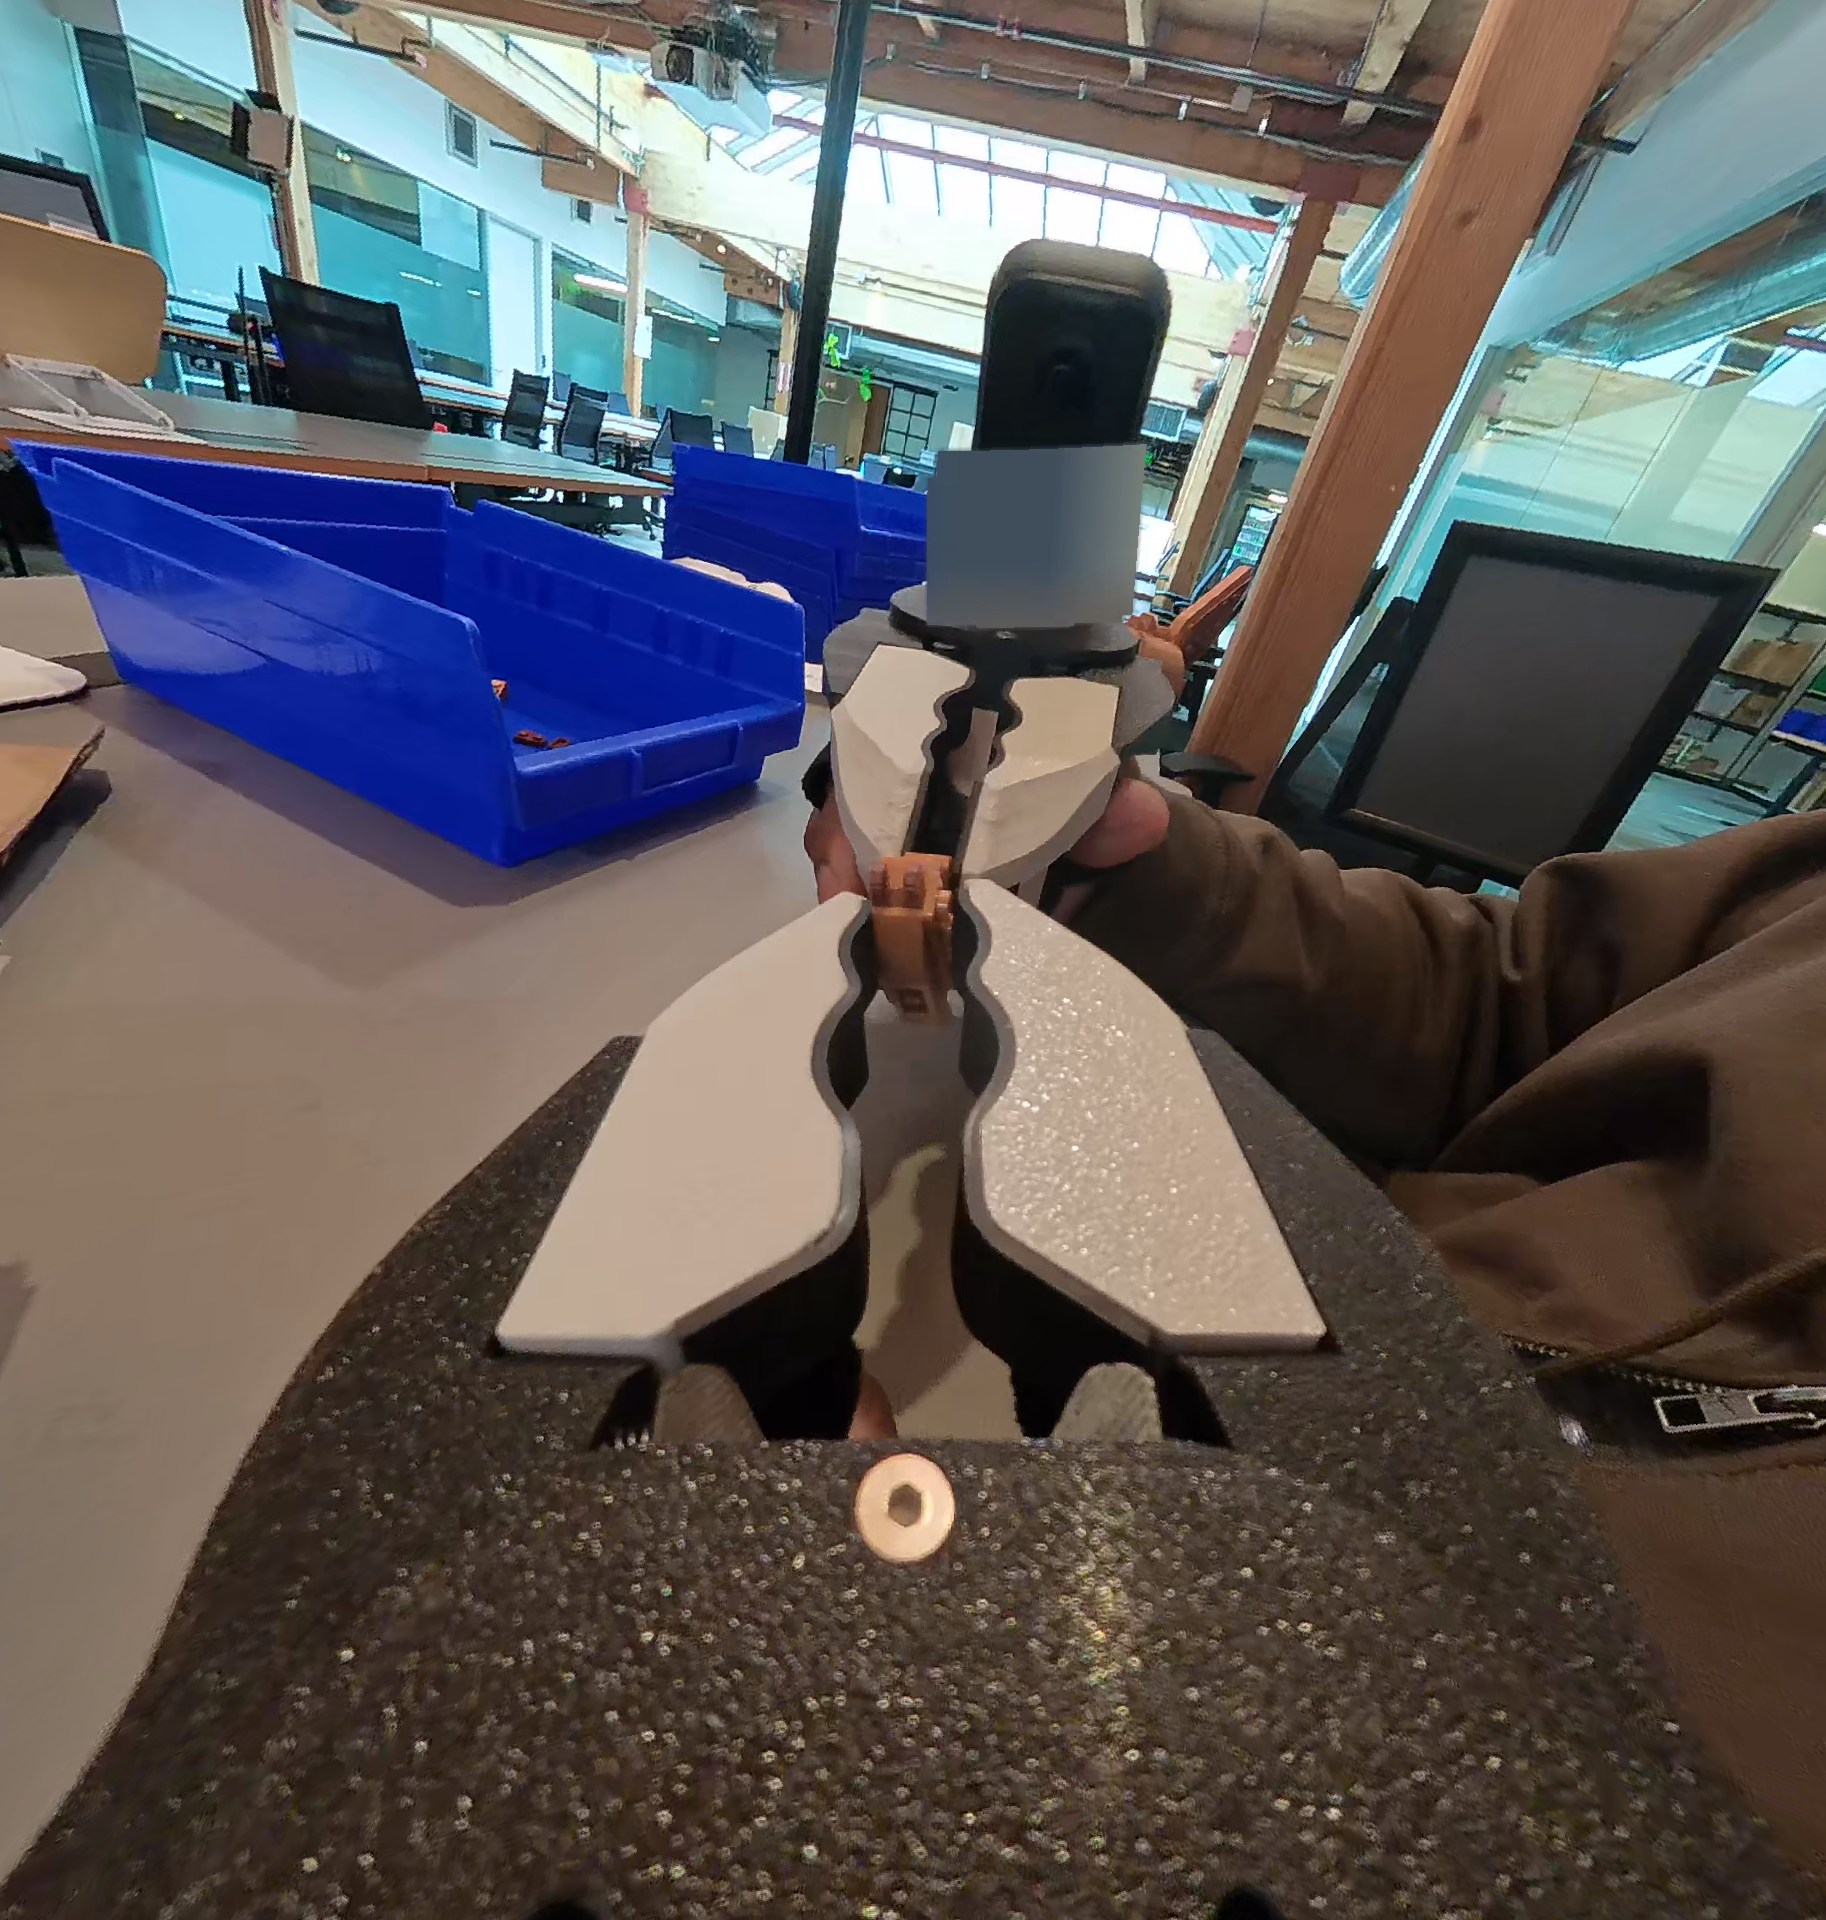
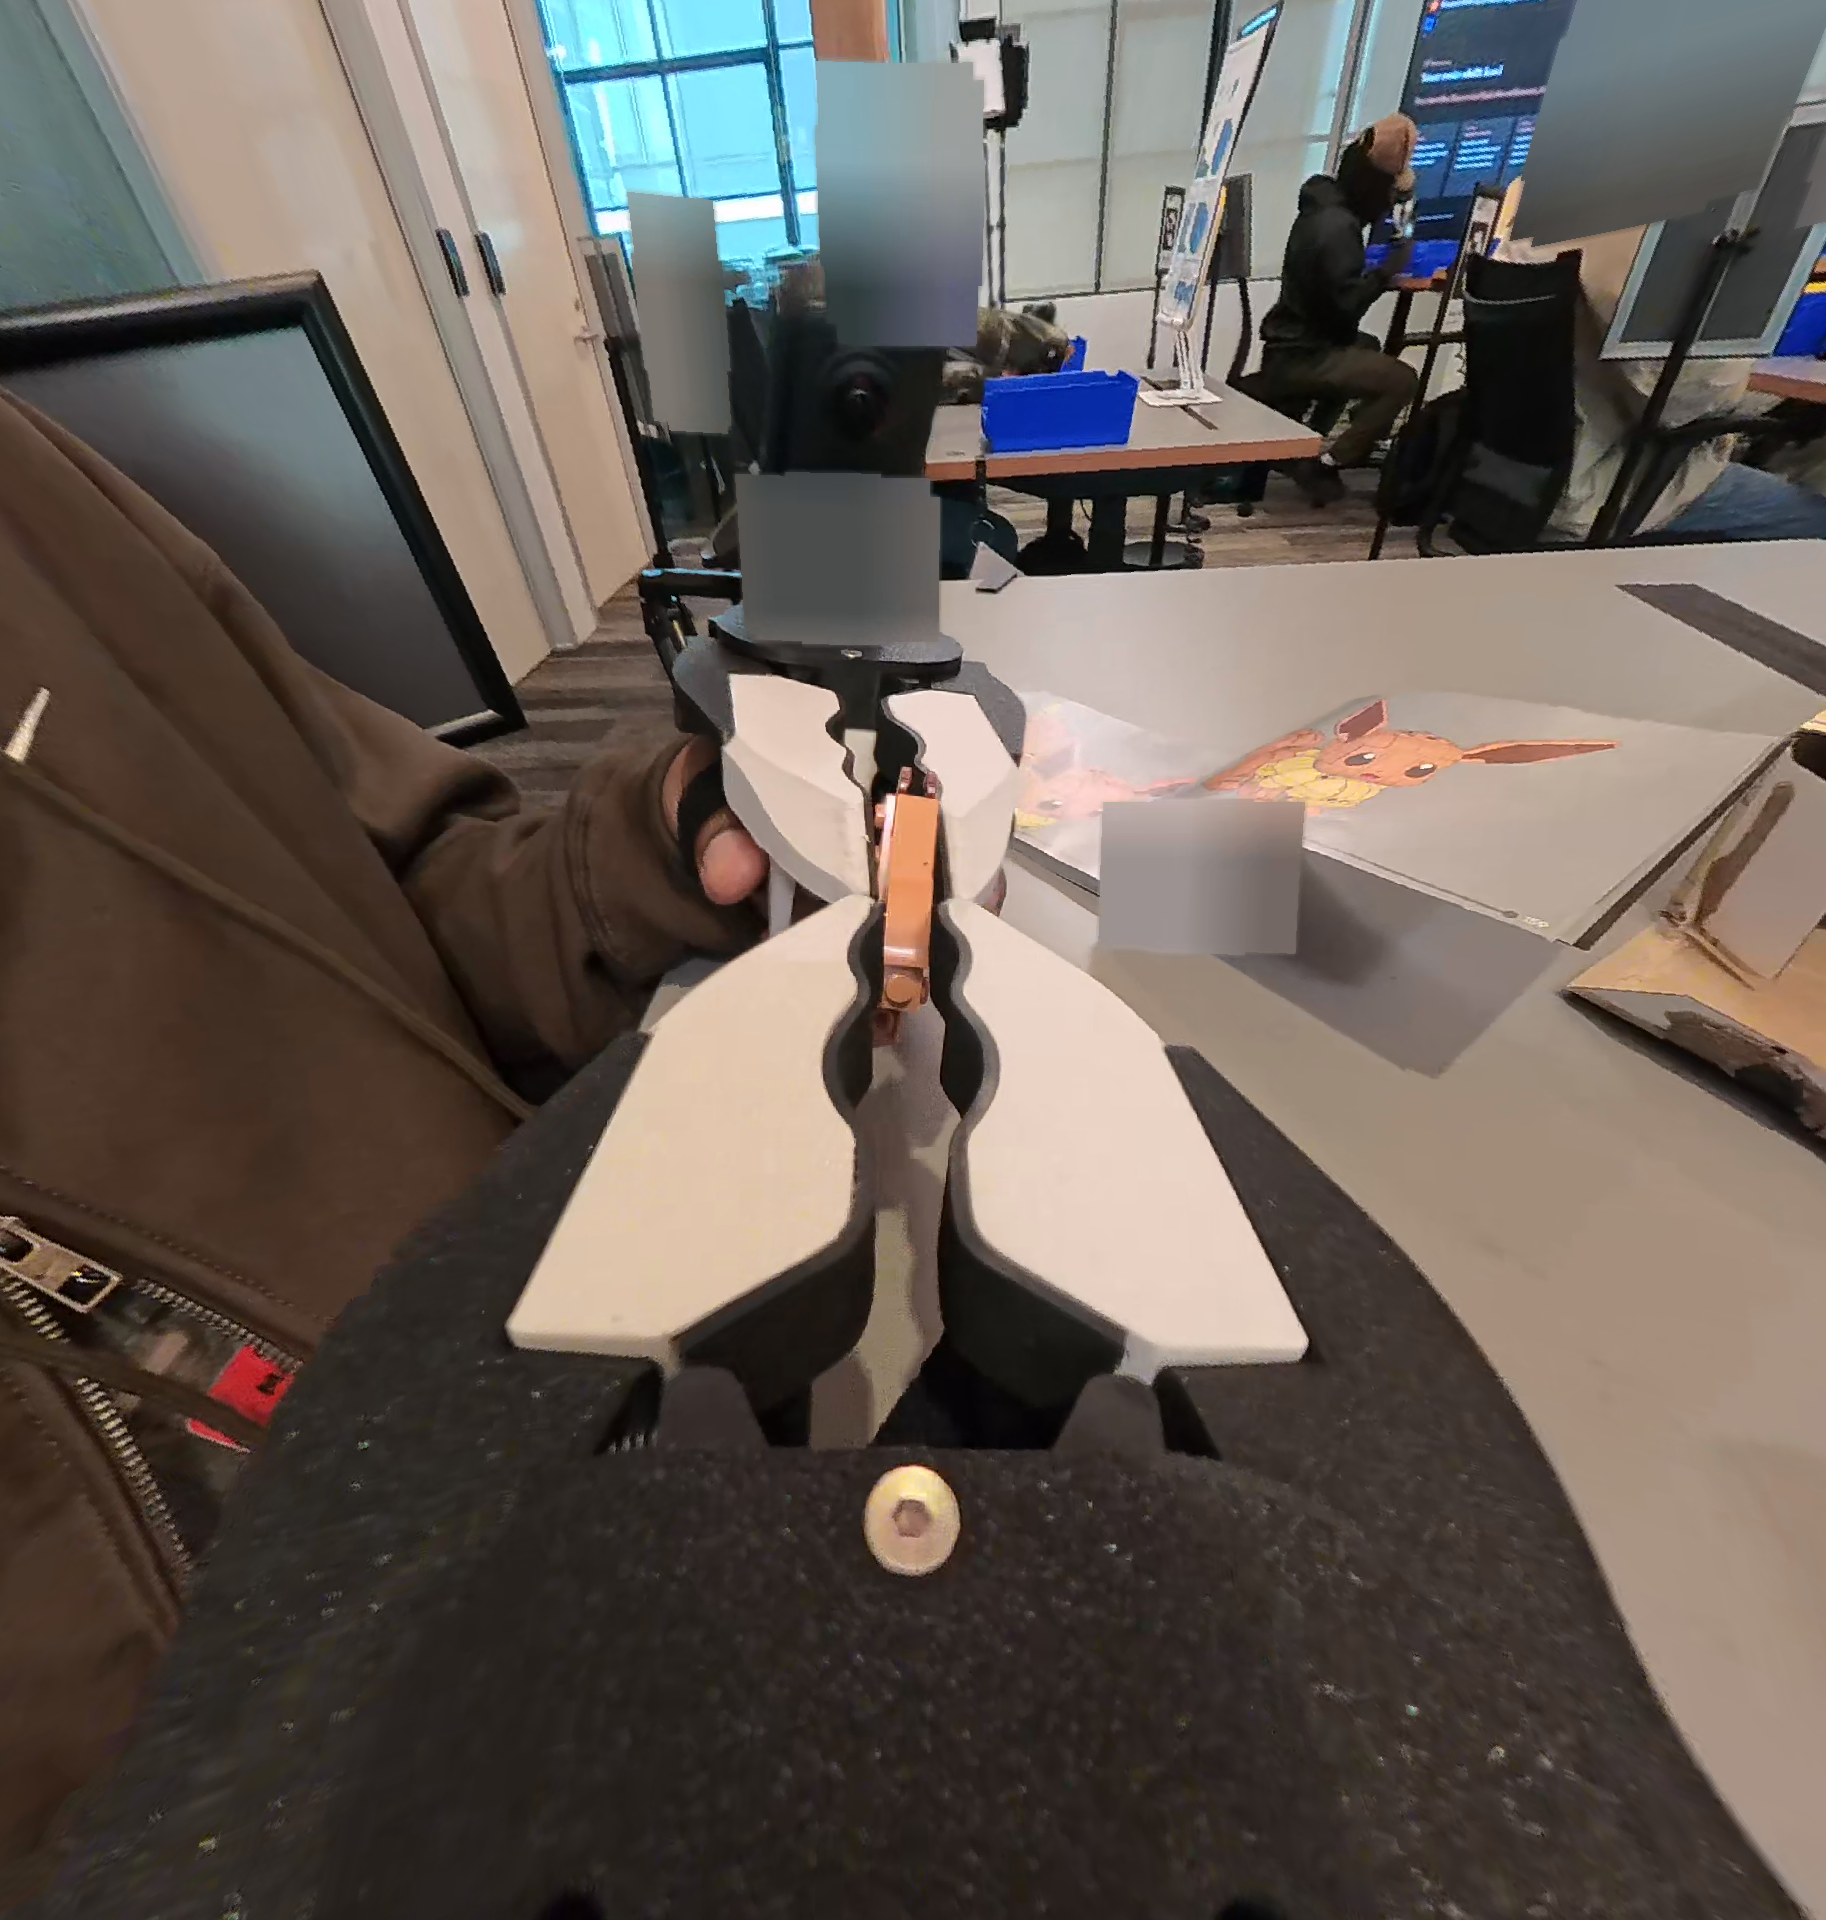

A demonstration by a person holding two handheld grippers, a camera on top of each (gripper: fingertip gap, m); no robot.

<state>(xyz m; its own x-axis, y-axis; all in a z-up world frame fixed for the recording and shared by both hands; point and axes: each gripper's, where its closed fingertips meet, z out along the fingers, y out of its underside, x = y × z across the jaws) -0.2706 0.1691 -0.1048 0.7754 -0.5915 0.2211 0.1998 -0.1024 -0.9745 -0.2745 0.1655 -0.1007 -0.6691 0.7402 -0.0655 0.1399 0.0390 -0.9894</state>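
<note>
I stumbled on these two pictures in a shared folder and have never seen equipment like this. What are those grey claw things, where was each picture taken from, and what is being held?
No robot arm here: a person in a brown jacket holds a hand-operated two-finger gripper in each hand. Each gripper carries a camera looking along its own fingers, so each picture shows one gripper close up and the other facing it.

In the left-hand view, the left gripper is shut on a tan toy-brick assembly. In the right-hand view, the right gripper is shut on an orange-brown brick piece. The two are held tip to tip above a grey table.

On the table lie a blue bin with a few small brown pieces inside, a picture sheet of a brown cartoon animal, and torn cardboard.
</note>
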